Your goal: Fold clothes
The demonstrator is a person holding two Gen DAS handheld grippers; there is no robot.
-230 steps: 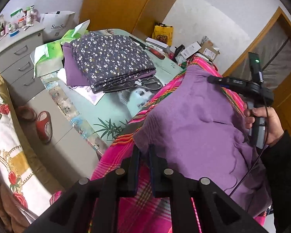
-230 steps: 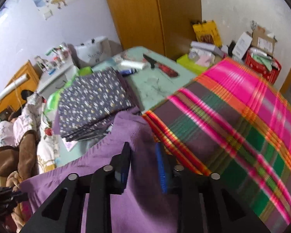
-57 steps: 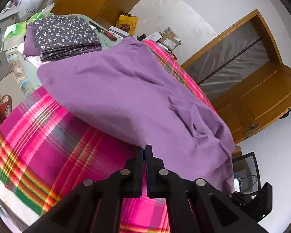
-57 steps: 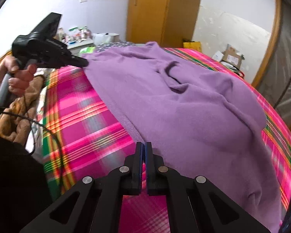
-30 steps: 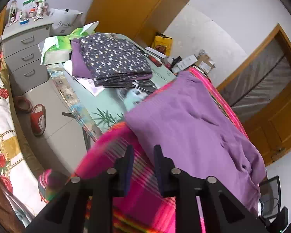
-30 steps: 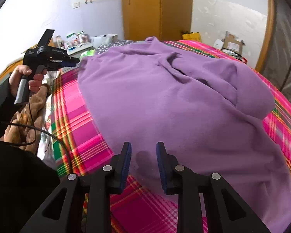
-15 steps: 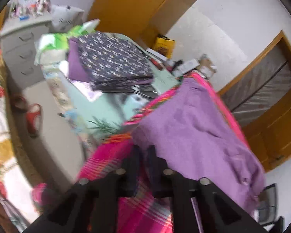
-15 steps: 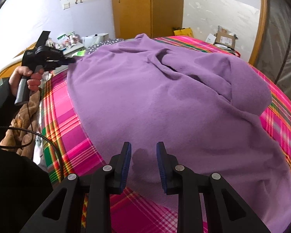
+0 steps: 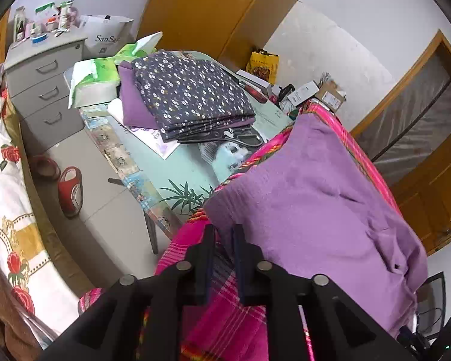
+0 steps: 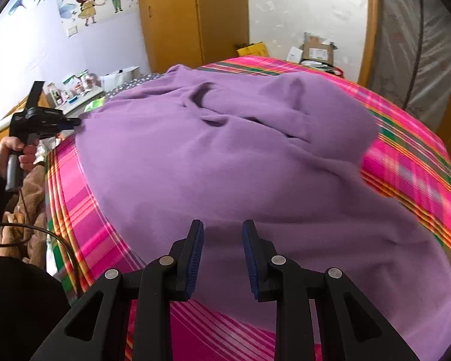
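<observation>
The left hand-held gripper [image 9: 224, 234] is opening at the purple garment's [image 10: 240, 162] near-left corner, cloth between its jaws. The right hand-held gripper [image 10: 222, 230] hovers released above the near hem.

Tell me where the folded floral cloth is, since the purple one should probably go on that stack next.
In the left wrist view, the folded floral cloth lies upper centre on the pale green table, atop a folded purple garment, right of the green tissue pack.

Purple garment [image 10: 240, 162] far right edge blurred; its near hem cut off behind right tool [image 10: 222, 240]. Bottles [image 9: 42, 21] on drawer unit [image 9: 45, 69] too small to read.
</observation>
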